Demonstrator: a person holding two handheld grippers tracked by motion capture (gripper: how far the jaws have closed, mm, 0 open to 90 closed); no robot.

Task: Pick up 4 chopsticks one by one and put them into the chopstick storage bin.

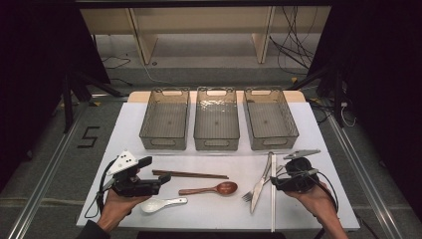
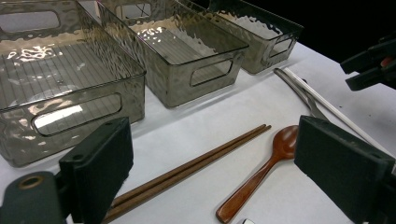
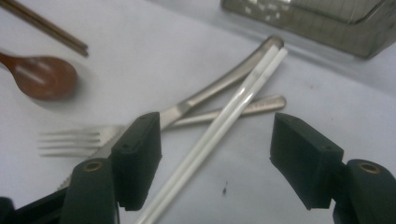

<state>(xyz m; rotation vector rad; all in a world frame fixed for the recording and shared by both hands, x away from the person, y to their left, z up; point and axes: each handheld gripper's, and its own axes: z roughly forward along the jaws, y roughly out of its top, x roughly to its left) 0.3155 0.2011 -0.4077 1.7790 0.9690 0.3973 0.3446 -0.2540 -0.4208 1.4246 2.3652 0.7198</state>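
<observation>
Right claw (image 3: 215, 161) poised low over the white chopsticks (image 3: 219, 126), jaws wide apart, the pair lying between them but not yet pressed; nothing held. Chopsticks resting on the white worktop (image 1: 209, 209) at its right, laid across a steel knife (image 3: 219, 88) and a fork (image 3: 93, 137), their far tips near the rightmost of three clear bins (image 1: 271, 119). Left claw (image 2: 210, 172) likewise open and empty, hanging above the brown chopsticks (image 2: 187, 170) and the wooden spoon (image 2: 261, 172), with a white ceramic spoon (image 1: 161, 203) just beside that hand. Best taken by settling lower until both pads flank the two white sticks together, squarely across their length and away from the crossing with the knife and fork, so no metal is caught in the pinch. Best closed slowly and evenly; thin, smooth sticks likely to roll apart or scissor if squeezed off-centre. A grip near the middle of their length judged safest, to keep the pair level on lifting. To be lifted straight up before any travel toward a bin, lest the fork be dragged along.
</observation>
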